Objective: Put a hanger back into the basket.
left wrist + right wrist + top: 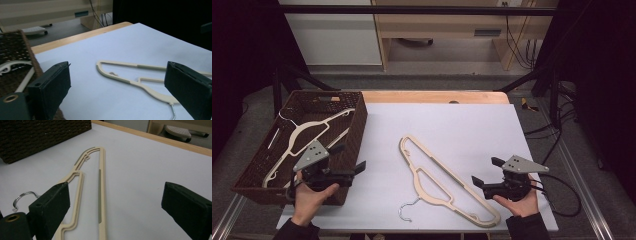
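- Counter (437,96): light wood edge, white sheet (462,130) over the top.
- Floor (437,62): grey, beyond the counter.
- Pale wooden desk (437,25) behind; white cabinet (332,35) beside it.
- Black cables (517,45) hang at the desk's right.
- Both sides dark.

Left black two-jaw gripper (348,159) held level in left hand (312,196), jaws wide apart, empty; right black two-jaw gripper (487,172) cradled in right hand (519,202), jaws likewise spread.

Pale wooden cabinet (447,25) beyond the table—dark cables (519,45) dangling at its right side.
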A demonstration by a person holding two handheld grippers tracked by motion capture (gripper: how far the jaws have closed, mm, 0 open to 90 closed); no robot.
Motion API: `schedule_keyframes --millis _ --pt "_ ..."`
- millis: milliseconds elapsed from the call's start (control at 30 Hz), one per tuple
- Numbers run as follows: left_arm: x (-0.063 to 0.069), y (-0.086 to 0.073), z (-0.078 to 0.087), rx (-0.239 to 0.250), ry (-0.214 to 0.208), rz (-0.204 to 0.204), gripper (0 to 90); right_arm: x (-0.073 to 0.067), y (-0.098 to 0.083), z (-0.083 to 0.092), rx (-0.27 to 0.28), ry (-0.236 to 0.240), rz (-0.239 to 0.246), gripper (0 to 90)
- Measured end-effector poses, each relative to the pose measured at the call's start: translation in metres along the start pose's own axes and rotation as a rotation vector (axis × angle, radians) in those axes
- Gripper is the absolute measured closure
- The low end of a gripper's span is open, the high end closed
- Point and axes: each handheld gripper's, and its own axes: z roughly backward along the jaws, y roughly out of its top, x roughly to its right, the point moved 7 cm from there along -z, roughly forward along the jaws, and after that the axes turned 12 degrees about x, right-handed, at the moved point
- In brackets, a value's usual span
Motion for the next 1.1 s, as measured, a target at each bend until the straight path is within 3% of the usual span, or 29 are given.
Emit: schedule_keyframes --millis 367,733,1100 --pt "0.036 -0.030 -0.023 -0.062 -0.088 -0.031 6.4 -0.012 -0.009 0.001 -0.061 0.037 0.025 9.3" --pt "0.043 -0.048 -0.031 -0.103 -0.101 -0.037 6.3 -0.030 -0.025 -0.005 -0.157 0.075 0.062 11.1" --pt "0.045 -0.058 -0.033 -0.129 -0.106 -0.052 6.4 -0.055 -0.050 -0.012 -0.291 0.155 0.082 26.6"
